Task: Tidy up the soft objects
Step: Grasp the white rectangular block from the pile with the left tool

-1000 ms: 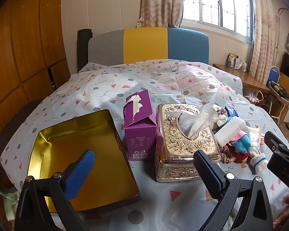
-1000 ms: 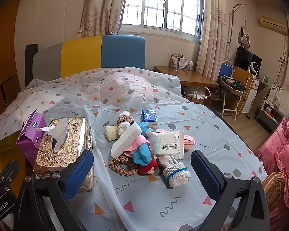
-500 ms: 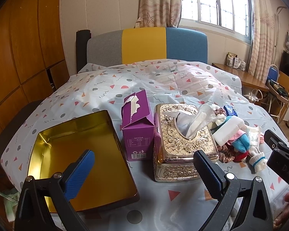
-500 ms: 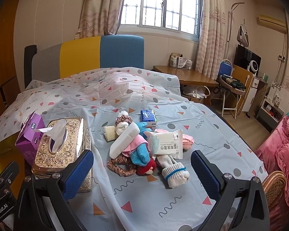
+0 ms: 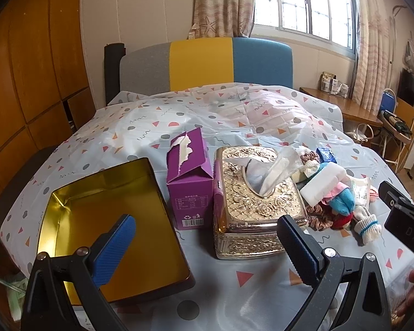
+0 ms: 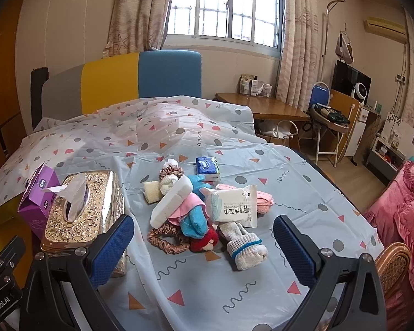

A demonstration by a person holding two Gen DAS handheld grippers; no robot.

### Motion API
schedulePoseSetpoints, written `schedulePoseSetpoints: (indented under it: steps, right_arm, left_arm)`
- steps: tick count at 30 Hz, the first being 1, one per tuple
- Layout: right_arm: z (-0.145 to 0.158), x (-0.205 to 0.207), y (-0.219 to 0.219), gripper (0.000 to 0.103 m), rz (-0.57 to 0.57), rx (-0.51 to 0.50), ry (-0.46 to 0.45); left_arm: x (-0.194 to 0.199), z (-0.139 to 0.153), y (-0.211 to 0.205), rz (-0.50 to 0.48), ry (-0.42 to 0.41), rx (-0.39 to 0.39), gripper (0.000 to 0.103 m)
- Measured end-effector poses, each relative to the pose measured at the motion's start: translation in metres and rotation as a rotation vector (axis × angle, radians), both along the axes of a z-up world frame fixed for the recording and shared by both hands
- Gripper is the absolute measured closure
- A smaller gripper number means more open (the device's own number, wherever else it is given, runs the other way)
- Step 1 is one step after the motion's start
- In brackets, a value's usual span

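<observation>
A heap of soft items point(image 6: 204, 209) lies mid-bed: a white wipes pack point(image 6: 233, 207), a white sock with a blue band point(image 6: 247, 247), a blue sock point(image 6: 193, 220), a brown satin scrunchie point(image 6: 162, 237), a white pad point(image 6: 171, 205) and a blue tissue pack point(image 6: 207, 165). My right gripper point(image 6: 204, 251) hangs open just in front of the heap, holding nothing. The empty gold tin point(image 5: 105, 220) sits at the left in the left wrist view, where the same heap point(image 5: 336, 193) shows at the right. My left gripper point(image 5: 207, 248) is open over the tin's near right corner.
A gold embossed tissue box point(image 5: 256, 195) and a purple carton point(image 5: 189, 176) stand between tin and heap. The patterned plastic sheet point(image 6: 207, 289) covers the bed. A wooden table point(image 6: 265, 107), chairs and pink bedding point(image 6: 403, 212) lie to the right.
Both views have shifted only slightly; the left view has drifted a little so the boxes sit marginally further left. Nothing was grasped or moved.
</observation>
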State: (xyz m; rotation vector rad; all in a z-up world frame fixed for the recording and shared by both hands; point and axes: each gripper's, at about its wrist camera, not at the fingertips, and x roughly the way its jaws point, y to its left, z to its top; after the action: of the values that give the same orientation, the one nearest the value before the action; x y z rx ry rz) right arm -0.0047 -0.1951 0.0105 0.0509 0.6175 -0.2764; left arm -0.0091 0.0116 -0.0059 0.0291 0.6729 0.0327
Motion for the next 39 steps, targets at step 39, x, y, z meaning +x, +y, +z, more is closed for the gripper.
schedulePoseSetpoints:
  steps: [39]
  right_arm:
    - [-0.061,0.022,-0.184,0.000,-0.267,0.573,-0.032]
  left_arm:
    - [0.173,-0.057,-0.215,-0.518,0.330,0.109,0.032]
